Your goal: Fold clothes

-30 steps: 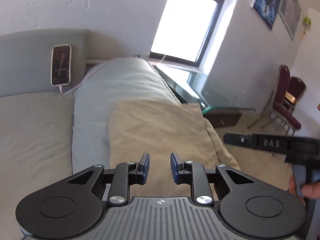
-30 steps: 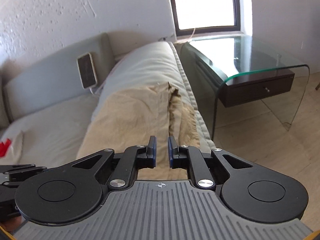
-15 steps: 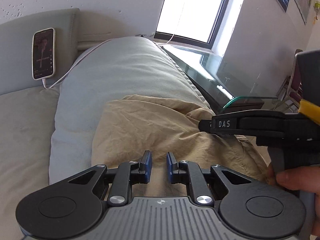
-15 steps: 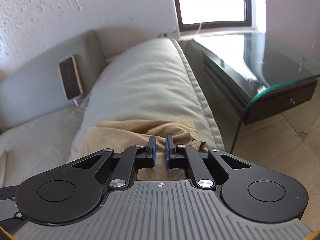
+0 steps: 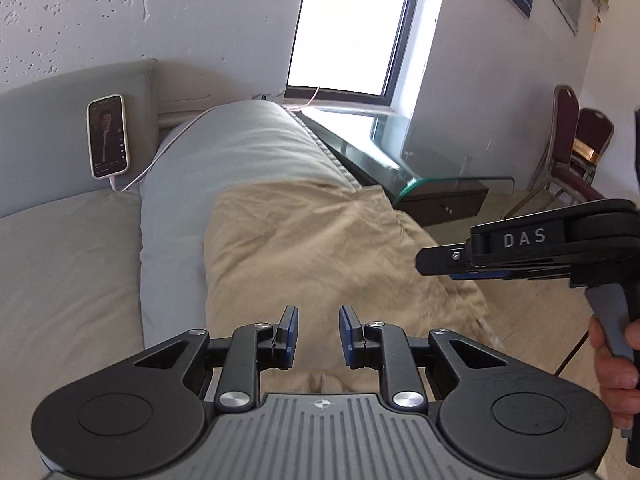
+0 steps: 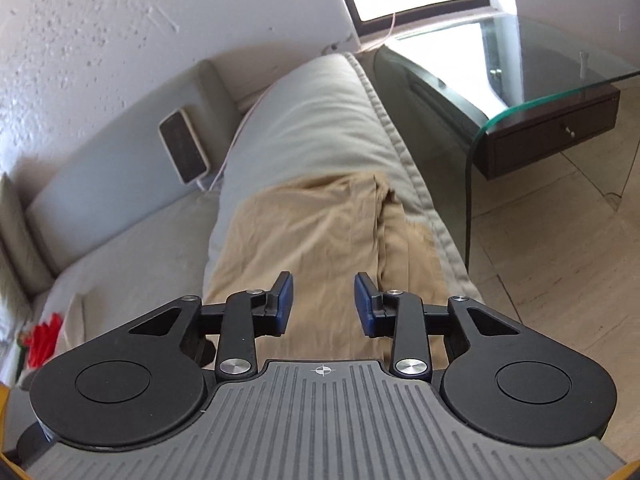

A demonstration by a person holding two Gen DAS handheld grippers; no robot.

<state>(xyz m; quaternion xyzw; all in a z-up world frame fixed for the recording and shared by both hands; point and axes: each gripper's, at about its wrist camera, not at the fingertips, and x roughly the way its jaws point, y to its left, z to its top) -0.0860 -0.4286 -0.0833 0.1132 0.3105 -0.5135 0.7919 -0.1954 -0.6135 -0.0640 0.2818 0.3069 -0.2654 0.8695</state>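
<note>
1. A tan garment (image 5: 320, 248) lies draped over the padded arm of a grey sofa (image 5: 68, 280), folded, with its right edge hanging toward the floor.
2. The left tool (image 5: 318, 332) hovers above the near part of the garment; its jaws have just been opening a little and stand apart, with nothing between the blue pads.
3. The right tool (image 6: 324, 300) hangs over the same cloth; its jaws have just been opening and stand wider apart, gripping nothing.
4. In the left wrist view the right tool appears from the side, held by a hand (image 5: 614, 364) at the right edge.
5. A phone (image 5: 109, 136) leans against the sofa back, with a white cable (image 5: 160, 156) running from it.
6. A glass side table (image 6: 532, 76) stands just beside the sofa arm.
</note>
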